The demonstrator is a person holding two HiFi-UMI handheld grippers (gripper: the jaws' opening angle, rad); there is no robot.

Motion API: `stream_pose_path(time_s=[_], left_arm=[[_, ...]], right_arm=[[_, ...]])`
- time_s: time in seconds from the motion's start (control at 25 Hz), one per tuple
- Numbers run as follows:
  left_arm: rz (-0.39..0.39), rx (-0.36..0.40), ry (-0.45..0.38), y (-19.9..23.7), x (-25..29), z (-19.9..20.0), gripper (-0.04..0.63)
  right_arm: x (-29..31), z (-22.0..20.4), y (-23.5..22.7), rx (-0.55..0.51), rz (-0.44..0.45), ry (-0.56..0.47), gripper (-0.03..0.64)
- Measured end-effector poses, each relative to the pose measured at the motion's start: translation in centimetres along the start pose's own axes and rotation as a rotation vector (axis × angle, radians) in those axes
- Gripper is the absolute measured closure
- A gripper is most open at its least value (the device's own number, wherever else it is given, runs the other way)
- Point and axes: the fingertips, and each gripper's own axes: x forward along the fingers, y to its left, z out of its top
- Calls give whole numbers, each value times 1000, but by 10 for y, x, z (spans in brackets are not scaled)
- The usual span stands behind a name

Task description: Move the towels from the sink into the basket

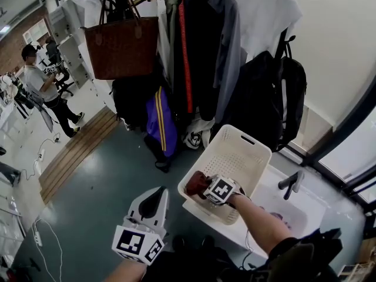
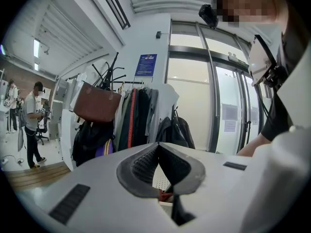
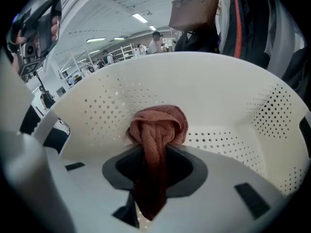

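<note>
While my right gripper [image 3: 155,165] clamps the rust-red towel [image 3: 158,130], it is already inside the basket [image 3: 233,96], just not let go.

The towel is twisted into a thick rope whose long axis runs along my jaws. Its bunched, knotted end points away from me at the perforated wall, and the thinner tail trails back between my pads. I judge this towel nearly delivered, with only the release left. A purplish patch [image 1: 277,217] lies in the sink [image 1: 308,213] beside the basket; it may be another towel to fetch, but I cannot tell. My left gripper [image 1: 157,195] hangs over the floor, jaws pressed together on nothing.
</note>
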Motion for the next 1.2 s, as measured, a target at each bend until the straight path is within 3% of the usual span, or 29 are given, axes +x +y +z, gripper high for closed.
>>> stream_pose_path(time_s=[0.56, 0.64, 0.72, 0.76, 0.96, 1.2], left_arm=[[-22, -15, 21, 2, 1, -9, 588], [-30, -11, 18, 2, 1, -8, 588], [-34, -16, 16, 3, 2, -6, 588], [-37, -17, 13, 2, 2, -5, 588], [-66, -18, -2, -2, 1, -4, 588], [-137, -22, -19, -16, 7, 2, 588]], right_arm=[[17, -13, 4, 16, 8, 48, 483], [17, -12, 8, 50, 51, 48, 448], [14, -10, 9, 85, 78, 42, 345], [11, -8, 7, 93, 69, 37, 310], [-15, 2, 0, 97, 2, -20, 308], [-71, 34, -4, 116, -84, -175, 325]])
